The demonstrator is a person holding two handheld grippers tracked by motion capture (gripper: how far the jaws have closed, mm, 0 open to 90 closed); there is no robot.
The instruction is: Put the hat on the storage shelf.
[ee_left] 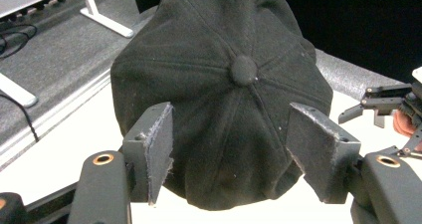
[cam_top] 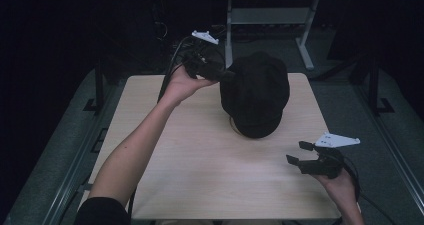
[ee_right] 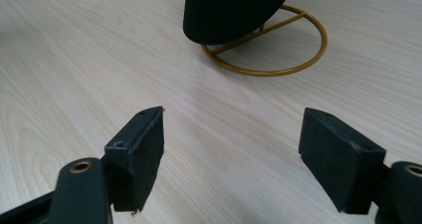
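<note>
A black flat cap (cam_top: 256, 92) with a button on top (ee_left: 243, 70) sits on a gold wire stand (ee_right: 278, 45) at the back middle of the light wood table (cam_top: 200, 160). My left gripper (cam_top: 227, 75) is held up at the cap's left side, jaws open, the cap's crown (ee_left: 224, 94) just beyond the pads (ee_left: 161, 149). My right gripper (cam_top: 299, 154) rests low near the table's right front, open, with nothing between its fingers (ee_right: 142, 149). It points toward the stand's ring base.
A white desk frame (cam_top: 270, 20) stands on the grey floor behind the table. Dark rails run along both table sides. The right gripper (ee_left: 383, 109) shows far off in the left gripper view.
</note>
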